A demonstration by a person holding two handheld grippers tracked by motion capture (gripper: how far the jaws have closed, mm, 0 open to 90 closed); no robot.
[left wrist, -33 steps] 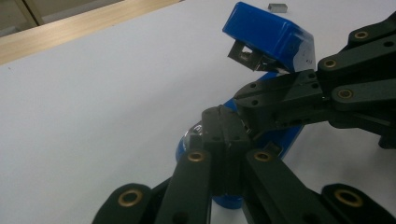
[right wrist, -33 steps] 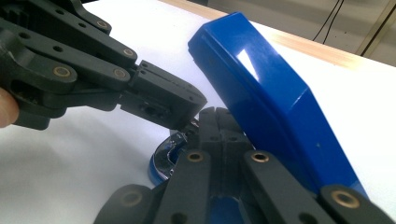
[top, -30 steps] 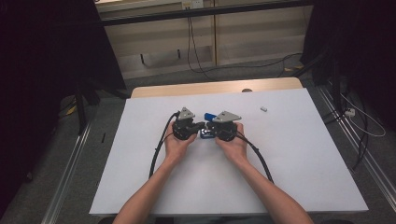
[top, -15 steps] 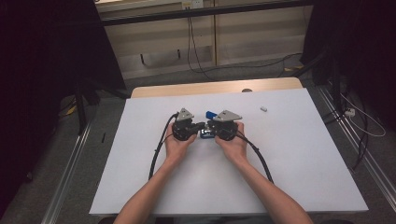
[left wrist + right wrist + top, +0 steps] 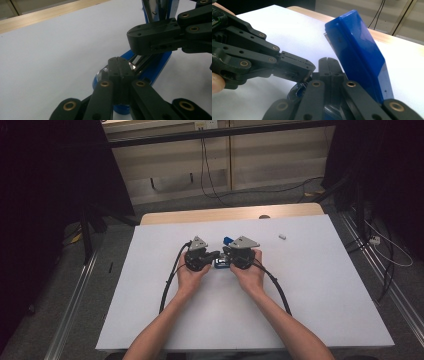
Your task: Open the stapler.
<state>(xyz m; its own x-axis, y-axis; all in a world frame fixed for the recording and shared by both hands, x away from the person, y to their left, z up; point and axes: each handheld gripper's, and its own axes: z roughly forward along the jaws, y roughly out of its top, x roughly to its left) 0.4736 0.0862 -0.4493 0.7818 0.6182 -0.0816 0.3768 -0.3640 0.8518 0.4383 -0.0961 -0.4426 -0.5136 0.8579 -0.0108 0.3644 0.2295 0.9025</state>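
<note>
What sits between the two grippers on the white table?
In the high view, a blue stapler lies between the left gripper and the right gripper; both gripper views show shut jaws meeting over it.

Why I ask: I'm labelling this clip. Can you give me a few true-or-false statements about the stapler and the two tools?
1. The left tool and the right tool both have their jaws shut. True.
2. The stapler is red. False: it is blue.
3. The stapler's top arm is swung up from its base. True.
4. A small white piece lies between the person's hands. False: it lies on the table far off to the right, apart from both hands.
</note>
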